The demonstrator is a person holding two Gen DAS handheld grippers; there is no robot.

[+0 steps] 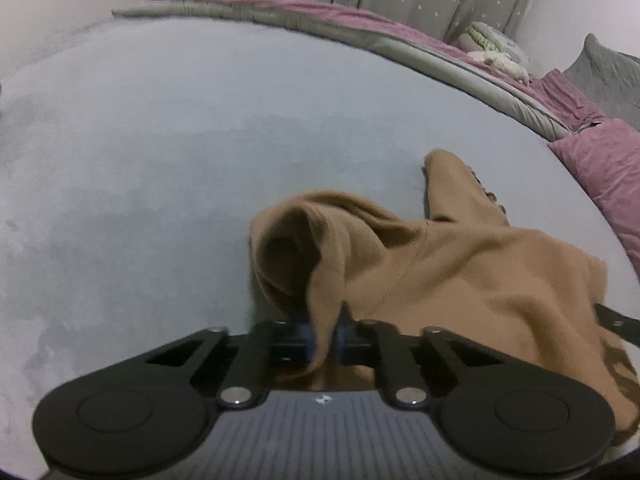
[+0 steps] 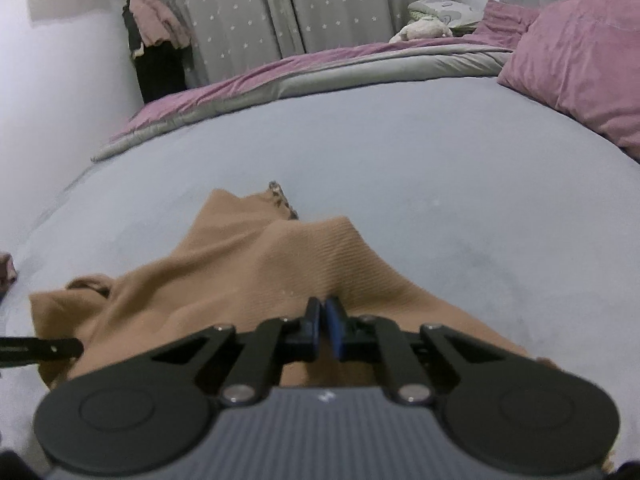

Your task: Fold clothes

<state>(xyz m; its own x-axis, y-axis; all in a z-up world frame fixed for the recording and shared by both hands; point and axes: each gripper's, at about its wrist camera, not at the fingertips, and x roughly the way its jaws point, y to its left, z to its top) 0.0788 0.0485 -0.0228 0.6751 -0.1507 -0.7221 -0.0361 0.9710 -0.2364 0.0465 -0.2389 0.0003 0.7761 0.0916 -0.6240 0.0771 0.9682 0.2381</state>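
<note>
A pale blue bed (image 1: 160, 160) fills both frames, star-dotted curtains (image 2: 280, 8) above; both the left gripper (image 1: 324, 340) and the right gripper (image 2: 322, 320) pinch a rumpled tan sweater (image 1: 460, 272) at lower centre.

- Left gripper (image 1: 324, 338): jaws nearly closed, pinching a fold of cloth (image 1: 460, 276) that hangs down between the blue pads (image 1: 307, 340).
- Its linkage arms are drawn inward, level with each other.
- Right gripper (image 2: 323, 320): jaws pressed together, pads meeting, with ribbed fabric bunched just ahead of the tips.
- The right gripper's dark finger shows to the right of the left jaws, under the cloth.
</note>
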